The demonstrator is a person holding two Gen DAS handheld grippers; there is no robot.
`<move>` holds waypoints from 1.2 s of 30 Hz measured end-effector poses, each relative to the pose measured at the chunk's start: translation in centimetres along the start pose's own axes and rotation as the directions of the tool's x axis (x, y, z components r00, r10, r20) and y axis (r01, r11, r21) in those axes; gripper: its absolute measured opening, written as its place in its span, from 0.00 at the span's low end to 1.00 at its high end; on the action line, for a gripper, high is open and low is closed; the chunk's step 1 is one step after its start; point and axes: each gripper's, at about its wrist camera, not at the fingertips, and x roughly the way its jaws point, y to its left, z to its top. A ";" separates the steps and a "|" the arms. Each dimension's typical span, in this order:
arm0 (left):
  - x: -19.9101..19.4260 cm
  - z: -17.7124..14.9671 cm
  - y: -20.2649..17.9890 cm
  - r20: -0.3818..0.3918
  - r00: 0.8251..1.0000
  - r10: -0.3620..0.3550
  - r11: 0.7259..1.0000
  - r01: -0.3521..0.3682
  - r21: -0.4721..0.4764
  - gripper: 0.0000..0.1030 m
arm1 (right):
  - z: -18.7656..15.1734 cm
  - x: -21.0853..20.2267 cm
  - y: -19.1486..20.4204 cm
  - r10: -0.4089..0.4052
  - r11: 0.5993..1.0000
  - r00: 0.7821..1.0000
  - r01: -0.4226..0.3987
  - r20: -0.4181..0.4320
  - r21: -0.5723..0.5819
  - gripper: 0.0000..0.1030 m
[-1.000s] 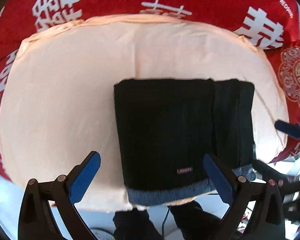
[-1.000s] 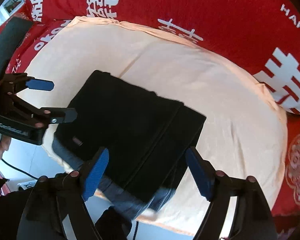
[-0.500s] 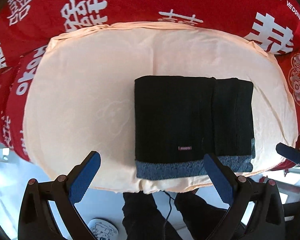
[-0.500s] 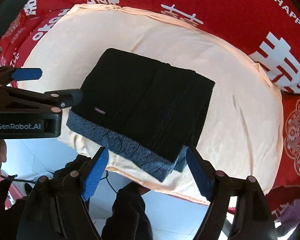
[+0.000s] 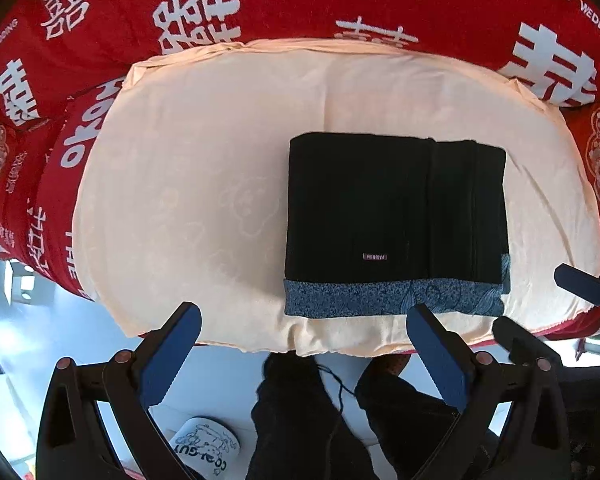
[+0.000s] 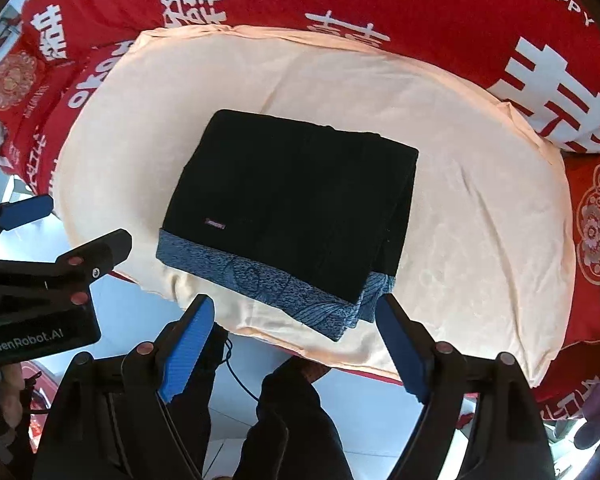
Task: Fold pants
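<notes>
The black pants (image 5: 396, 220) lie folded into a flat rectangle on a cream cloth (image 5: 200, 200), their blue patterned waistband along the near edge. My left gripper (image 5: 302, 318) hangs above the cloth's near edge, open, with nothing between its blue pads. In the right wrist view the folded pants (image 6: 292, 208) sit slightly turned, and my right gripper (image 6: 294, 306) hovers over their near corner with its jaws opening and nothing between them. The left gripper (image 6: 60, 232) shows at that view's left edge. Neither gripper touches the pants.
Red bedding with white characters (image 5: 300, 0) surrounds the cream cloth (image 6: 480, 220). A person's dark-trousered legs (image 5: 300, 408) stand at the near edge on a pale floor. A white printed object (image 5: 204, 448) lies on the floor at the lower left.
Both grippers have risen and drawn back from the pants, so more of the cloth and bedding shows. The folded pants lie still.
</notes>
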 end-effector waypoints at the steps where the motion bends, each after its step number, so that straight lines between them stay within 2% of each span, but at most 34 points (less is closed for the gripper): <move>1: 0.4 0.1 0.0 -0.009 1.000 -0.004 1.000 0.004 0.013 1.00 | -0.1 0.0 -0.1 0.008 1.000 1.000 -0.008 0.003 -0.001 0.83; 4: 2.5 0.5 0.6 -0.042 0.998 -0.046 0.998 0.048 0.044 1.00 | -0.5 0.9 -1.2 0.036 0.998 0.999 -0.035 -0.006 0.043 0.83; 6: 4.3 1.2 1.3 -0.057 0.993 -0.104 0.992 0.107 0.061 1.00 | -0.7 2.0 -2.5 0.057 0.994 0.998 -0.054 -0.024 0.092 0.83; 10: 8.3 3.1 2.3 -0.072 0.980 -0.187 0.974 0.195 0.117 1.00 | -0.8 4.4 -5.4 0.051 0.984 0.997 -0.041 -0.051 0.176 0.83; 13: 11.6 4.8 2.9 -0.106 0.959 -0.265 0.951 0.278 0.139 1.00 | -0.1 6.4 -6.8 0.037 0.981 0.997 -0.024 -0.064 0.194 0.83; 16: 14.4 6.1 3.2 -0.153 0.920 -0.360 0.917 0.380 0.123 1.00 | 1.3 8.8 -7.9 0.030 0.981 0.997 -0.017 -0.066 0.195 0.83; 19: 16.7 7.2 3.3 -0.200 0.855 -0.479 0.866 0.497 0.050 1.00 | 2.8 10.8 -9.0 0.038 0.977 0.998 -0.025 -0.054 0.210 0.85; 21: 17.5 7.6 2.6 -0.224 0.828 -0.514 0.845 0.534 0.036 1.00 | 3.5 11.7 -9.4 0.078 0.971 0.997 -0.071 -0.023 0.228 0.91; 22: 17.8 7.7 2.2 -0.233 0.822 -0.520 0.840 0.541 0.035 1.00 | 4.0 12.2 -9.5 0.096 0.969 0.995 -0.089 -0.020 0.230 0.93; 24: 18.3 7.8 1.4 -0.243 0.826 -0.508 0.845 0.533 0.044 1.00 | 4.5 13.7 -9.5 0.178 0.956 0.983 -0.165 -0.033 0.241 0.93; 25: 18.4 7.9 1.2 -0.245 0.824 -0.510 0.844 0.535 0.044 1.00 | 4.6 14.6 -9.5 0.217 0.946 0.975 -0.197 -0.052 0.256 0.94; 26: 18.6 8.1 1.3 -0.250 0.816 -0.522 0.838 0.545 0.028 1.00 | 4.6 15.5 -9.5 0.239 0.937 0.969 -0.212 -0.067 0.278 0.95; 27: 18.5 8.2 1.4 -0.247 0.811 -0.531 0.835 0.550 0.013 0.99 | 4.5 16.2 -9.7 0.250 0.929 0.966 -0.218 -0.072 0.299 1.00; 28: 18.2 8.2 1.3 -0.242 0.808 -0.537 0.833 0.554 0.002 0.93 | 4.4 16.6 -9.8 0.263 0.920 0.962 -0.229 -0.069 0.318 1.00; 30: 17.3 8.0 1.1 -0.227 0.817 -0.530 0.837 0.547 0.013 0.88 | 4.2 16.7 -9.9 0.273 0.911 0.961 -0.246 -0.036 0.332 1.00; 31: 17.0 7.9 1.0 -0.222 0.818 -0.531 0.837 0.547 0.013 0.85 | 4.2 16.6 -9.7 0.285 0.908 0.958 -0.261 -0.027 0.327 0.96; 32: 16.7 7.8 1.0 -0.216 0.819 -0.531 0.837 0.547 0.016 0.84 | 4.2 16.5 -9.5 0.325 0.897 0.946 -0.301 -0.021 0.323 0.96; 35: 15.9 7.8 0.8 -0.201 0.814 -0.545 0.829 0.559 0.014 0.82 | 4.0 15.7 -9.4 0.332 0.892 0.943 -0.315 0.001 0.325 0.78; 36: 15.5 8.0 0.7 -0.196 0.810 -0.552 0.824 0.566 0.016 0.82 | 3.7 15.3 -10.1 0.354 0.876 0.935 -0.339 0.020 0.345 0.68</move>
